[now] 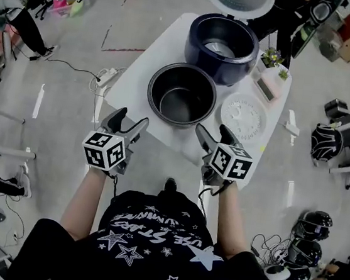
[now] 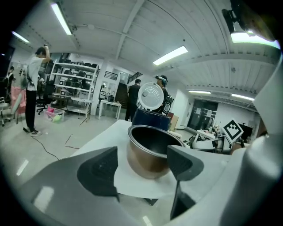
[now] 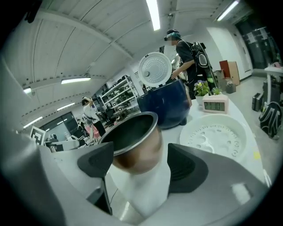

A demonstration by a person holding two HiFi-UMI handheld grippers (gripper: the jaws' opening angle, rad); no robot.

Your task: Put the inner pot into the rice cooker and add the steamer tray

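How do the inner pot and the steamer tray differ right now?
The inner pot is deep and dark inside with a bronze wall; the steamer tray is shallow, white and perforated. The pot stands to the tray's left. Both rest on the table, outside the rice cooker.

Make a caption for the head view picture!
Open left gripper and right gripper face the inner pot, rice cooker and steamer tray.

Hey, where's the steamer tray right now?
In the head view, the steamer tray lies flat on the right side of the table, just right of the inner pot and nearer the person than the rice cooker.
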